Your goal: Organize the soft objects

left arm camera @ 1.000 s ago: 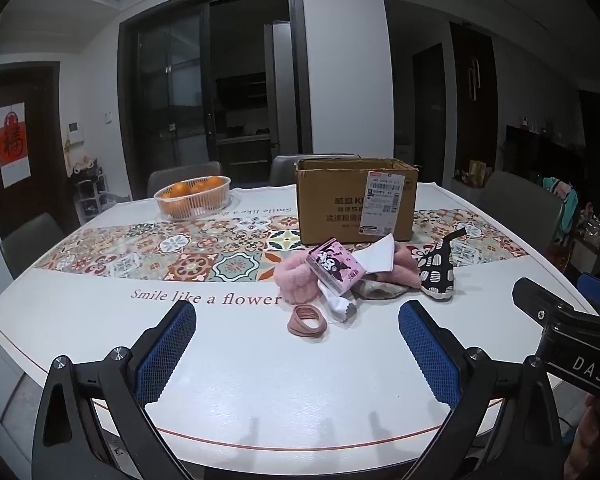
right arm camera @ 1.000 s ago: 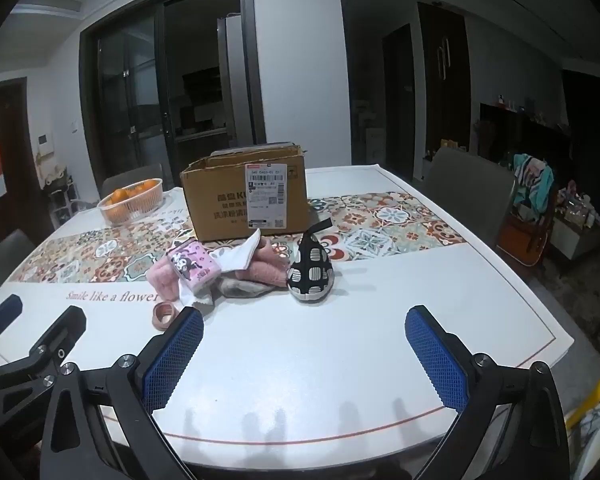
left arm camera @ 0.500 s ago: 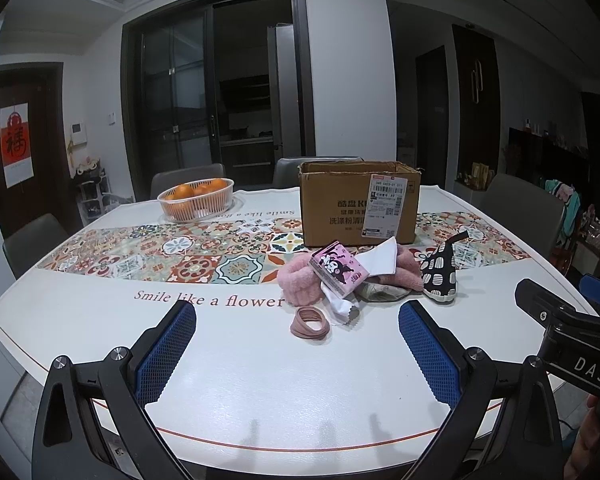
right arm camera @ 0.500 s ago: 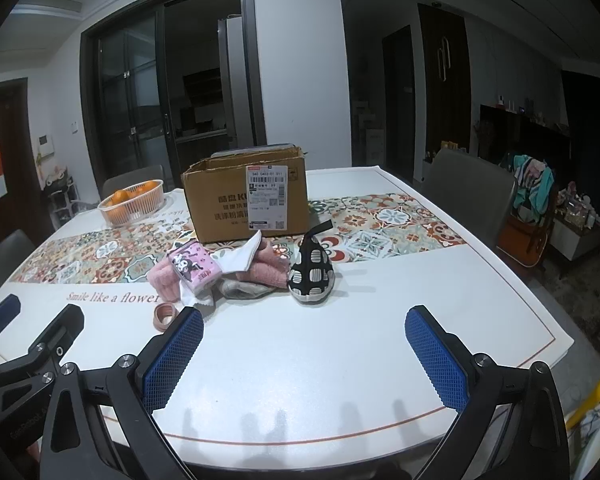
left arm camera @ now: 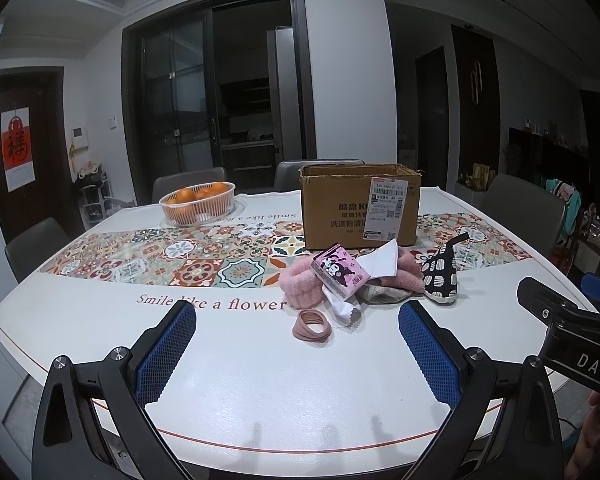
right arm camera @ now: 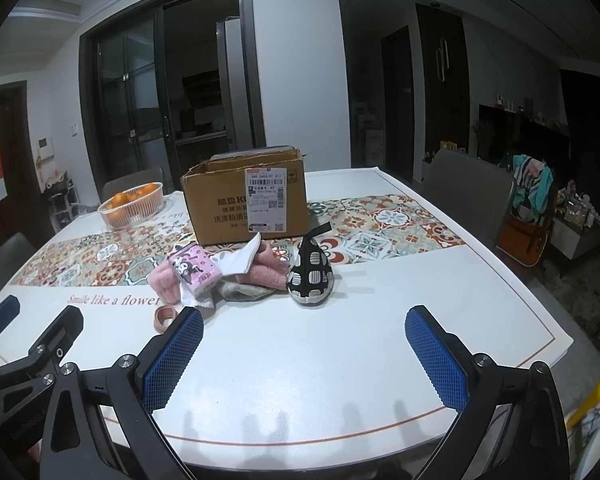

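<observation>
A heap of soft things lies mid-table before an open cardboard box (left arm camera: 360, 204) (right arm camera: 246, 204): a fluffy pink band (left arm camera: 300, 286) (right arm camera: 164, 282), a pink cartoon tissue pack (left arm camera: 339, 271) (right arm camera: 194, 270), a white sock (left arm camera: 382, 262) (right arm camera: 242, 258), a pink knit piece (left arm camera: 408, 276) (right arm camera: 266, 274) and a black-and-white spotted pouch (left arm camera: 440, 276) (right arm camera: 311, 276). A pink hair tie (left arm camera: 311, 322) (right arm camera: 165, 317) lies in front. My left gripper (left arm camera: 296, 354) and right gripper (right arm camera: 304, 356) are open, empty, above the near table edge.
A white basket of oranges (left arm camera: 198, 202) (right arm camera: 134, 204) stands at the back left. The white table (left arm camera: 100, 320) has a patterned runner (left arm camera: 160, 256). Grey chairs (right arm camera: 466, 192) stand around it. The right gripper's body shows in the left wrist view (left arm camera: 572, 340).
Both grippers have drawn back and risen slightly, so the heap looks a little farther. Nothing on the table has moved.
</observation>
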`<state>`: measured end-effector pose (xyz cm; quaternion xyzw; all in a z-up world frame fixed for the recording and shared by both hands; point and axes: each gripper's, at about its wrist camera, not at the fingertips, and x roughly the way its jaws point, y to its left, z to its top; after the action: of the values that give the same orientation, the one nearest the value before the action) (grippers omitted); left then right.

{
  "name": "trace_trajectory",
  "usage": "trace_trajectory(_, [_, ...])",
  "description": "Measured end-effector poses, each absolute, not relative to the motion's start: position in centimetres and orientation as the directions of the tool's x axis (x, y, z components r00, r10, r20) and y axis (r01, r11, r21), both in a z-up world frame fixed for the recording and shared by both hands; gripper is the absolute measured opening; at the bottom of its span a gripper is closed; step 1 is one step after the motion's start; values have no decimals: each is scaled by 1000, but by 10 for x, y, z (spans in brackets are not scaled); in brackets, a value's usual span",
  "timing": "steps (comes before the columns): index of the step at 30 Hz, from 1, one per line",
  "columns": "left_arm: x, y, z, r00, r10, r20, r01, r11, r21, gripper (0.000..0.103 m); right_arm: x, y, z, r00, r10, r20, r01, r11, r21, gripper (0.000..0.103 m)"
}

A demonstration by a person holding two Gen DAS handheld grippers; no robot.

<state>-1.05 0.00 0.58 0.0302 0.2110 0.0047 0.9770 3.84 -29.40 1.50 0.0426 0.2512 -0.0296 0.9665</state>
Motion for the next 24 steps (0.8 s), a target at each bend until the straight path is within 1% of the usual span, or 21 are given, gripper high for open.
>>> trace_trajectory(24, [-10, 0, 7, 912, 23, -410, 3, 998, 62, 103, 37, -296, 19, 874, -35, -484, 78, 995, 69, 103])
